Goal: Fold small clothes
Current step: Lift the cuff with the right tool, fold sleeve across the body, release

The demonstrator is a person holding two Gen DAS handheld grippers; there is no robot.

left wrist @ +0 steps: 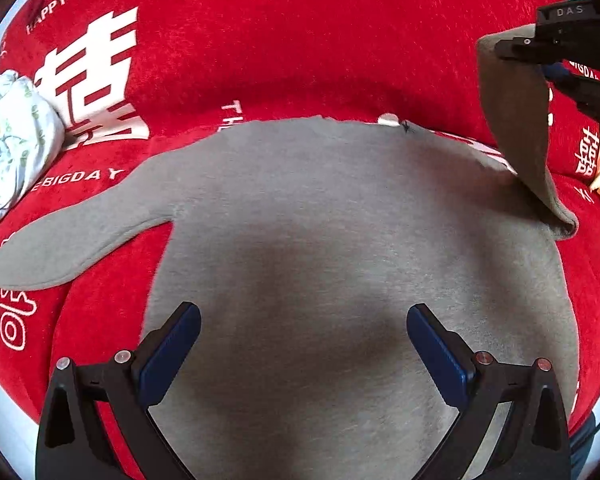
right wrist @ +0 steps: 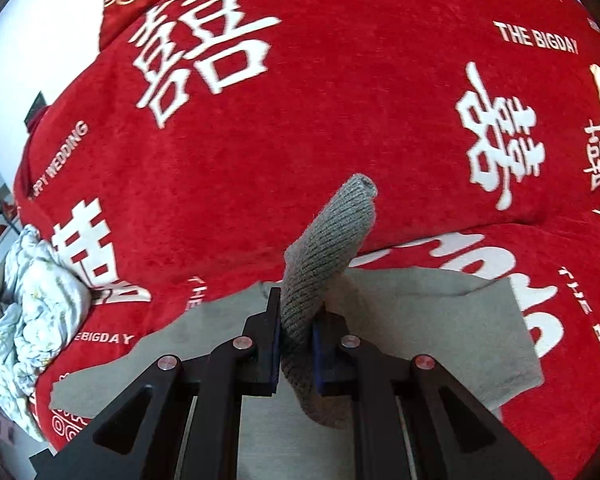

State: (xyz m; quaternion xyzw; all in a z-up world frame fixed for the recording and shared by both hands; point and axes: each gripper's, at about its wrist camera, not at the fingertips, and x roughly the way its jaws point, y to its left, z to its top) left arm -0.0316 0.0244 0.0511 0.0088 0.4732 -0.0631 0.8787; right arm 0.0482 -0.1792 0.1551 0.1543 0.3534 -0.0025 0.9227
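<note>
Step in hand: folding right sleeve [right wrist: 328, 264] of grey sweater [left wrist: 320, 216], spread flat on red blanket [left wrist: 300, 40]. Right gripper [right wrist: 296, 340] pressed together, pinching ribbed cuff, sleeve lifted. Left gripper [left wrist: 304, 340] spread wide, empty, directly above sweater body. Next: carry cuff inward across body, lay flat, release.

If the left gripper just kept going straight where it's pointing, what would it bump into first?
Most likely the grey sweater. The left gripper is open, angled down over the sweater's body, which lies flat on the red blanket. Nothing else sits between them, though depth is hard to judge.
</note>
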